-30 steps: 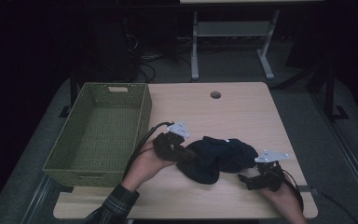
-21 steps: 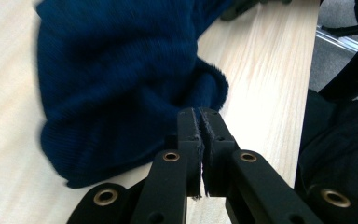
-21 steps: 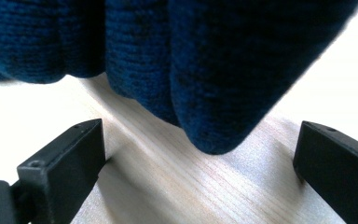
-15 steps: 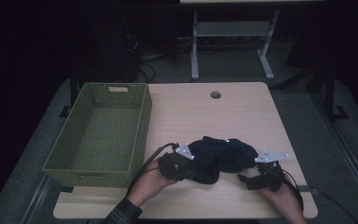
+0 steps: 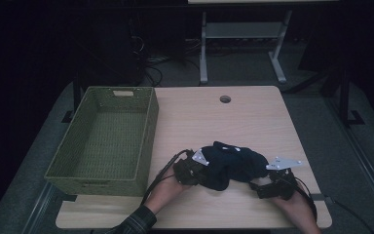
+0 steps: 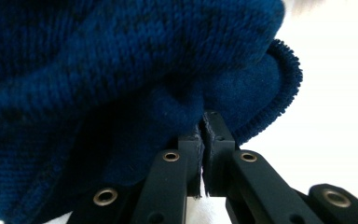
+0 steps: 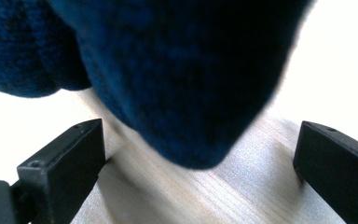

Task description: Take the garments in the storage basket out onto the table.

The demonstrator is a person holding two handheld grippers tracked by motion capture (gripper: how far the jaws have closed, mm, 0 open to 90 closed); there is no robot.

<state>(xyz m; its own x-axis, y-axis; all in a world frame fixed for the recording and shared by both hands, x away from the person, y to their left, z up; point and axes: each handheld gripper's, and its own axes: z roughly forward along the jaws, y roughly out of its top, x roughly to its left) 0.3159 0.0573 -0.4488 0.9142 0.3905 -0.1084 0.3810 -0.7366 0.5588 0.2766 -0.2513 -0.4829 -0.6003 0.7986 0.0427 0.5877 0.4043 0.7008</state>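
High view: above, facing forward-down over table (image 5: 253, 117). Both gripper views: close-up, sharing blue knit garment (image 6: 121, 70).

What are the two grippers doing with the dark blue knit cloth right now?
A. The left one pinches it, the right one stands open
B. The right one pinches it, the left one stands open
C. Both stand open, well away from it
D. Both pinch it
A: the left gripper has its jaws shut on a fold of the cloth, while the right gripper stands wide open, the cloth's tip between its jaws untouched.
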